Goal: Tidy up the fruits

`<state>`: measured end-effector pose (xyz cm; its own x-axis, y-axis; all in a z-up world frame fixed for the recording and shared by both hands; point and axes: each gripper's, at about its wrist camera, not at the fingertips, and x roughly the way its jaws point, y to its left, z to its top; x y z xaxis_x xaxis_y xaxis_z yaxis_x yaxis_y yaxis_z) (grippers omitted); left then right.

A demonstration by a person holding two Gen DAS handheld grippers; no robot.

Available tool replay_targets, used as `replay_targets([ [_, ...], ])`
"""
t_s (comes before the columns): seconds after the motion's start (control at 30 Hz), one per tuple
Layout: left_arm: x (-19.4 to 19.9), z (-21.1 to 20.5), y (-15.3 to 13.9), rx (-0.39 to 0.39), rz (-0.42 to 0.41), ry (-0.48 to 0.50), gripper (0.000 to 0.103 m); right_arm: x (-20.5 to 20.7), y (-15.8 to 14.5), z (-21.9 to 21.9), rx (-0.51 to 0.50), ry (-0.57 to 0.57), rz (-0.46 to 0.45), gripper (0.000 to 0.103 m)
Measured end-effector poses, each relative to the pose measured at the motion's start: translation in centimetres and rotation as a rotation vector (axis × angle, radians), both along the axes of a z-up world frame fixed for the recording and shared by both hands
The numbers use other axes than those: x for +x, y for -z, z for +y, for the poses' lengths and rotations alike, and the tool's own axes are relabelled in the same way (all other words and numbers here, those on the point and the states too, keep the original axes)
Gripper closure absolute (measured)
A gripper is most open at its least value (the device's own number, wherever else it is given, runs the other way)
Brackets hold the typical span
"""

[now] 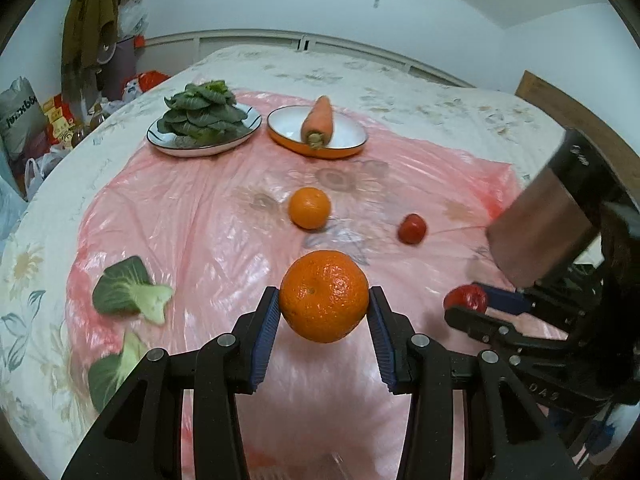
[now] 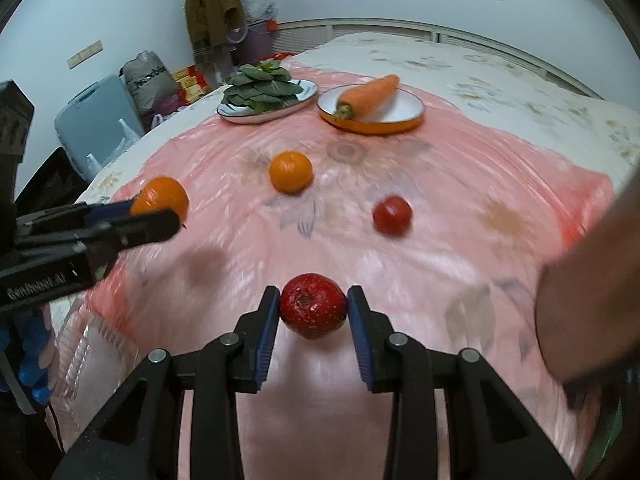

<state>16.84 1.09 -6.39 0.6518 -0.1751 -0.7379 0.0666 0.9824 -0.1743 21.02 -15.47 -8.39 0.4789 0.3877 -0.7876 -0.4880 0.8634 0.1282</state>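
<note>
My left gripper [image 1: 324, 306] is shut on a large orange [image 1: 324, 295] and holds it above the pink plastic sheet [image 1: 200, 220]; it also shows in the right wrist view [image 2: 162, 200]. My right gripper [image 2: 313, 308] is shut on a red apple [image 2: 313, 305], also seen in the left wrist view [image 1: 466, 298]. A second orange [image 1: 310, 207] [image 2: 291, 172] and a small red tomato [image 1: 412, 229] [image 2: 392, 215] lie on the sheet beyond both grippers.
At the far end stand a plate of green leaves [image 1: 204, 120] [image 2: 266, 92] and an orange bowl [image 1: 352, 132] [image 2: 408, 114] holding a carrot [image 1: 319, 120] [image 2: 368, 94]. Loose bok choy leaves [image 1: 128, 290] lie at the left. A clear plastic container [image 2: 80, 356] sits at lower left.
</note>
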Motion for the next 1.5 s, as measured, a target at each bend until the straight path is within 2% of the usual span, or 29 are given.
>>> replay_targets([
  [0.17,-3.9,-1.2,-2.2,0.036,-0.045,0.028,0.064,-4.3,-1.4,-1.5,-0.014,0.052,-0.021,0.078],
  [0.33,-7.3,-2.9,-3.7,0.031,-0.065,0.067,0.064,-7.8,-2.9,-3.2,-0.011,0.105,-0.034,0.078],
  [0.73,-12.0,-6.8,-5.1,0.077,-0.085,0.146,0.064,-14.0,-3.7,-8.3,-0.002,0.213,-0.038,0.078],
  [1.5,-13.4,-16.3,-4.0,0.164,-0.062,0.29,0.064,-18.5,-3.7,-20.8,0.021,0.427,-0.06,0.077],
])
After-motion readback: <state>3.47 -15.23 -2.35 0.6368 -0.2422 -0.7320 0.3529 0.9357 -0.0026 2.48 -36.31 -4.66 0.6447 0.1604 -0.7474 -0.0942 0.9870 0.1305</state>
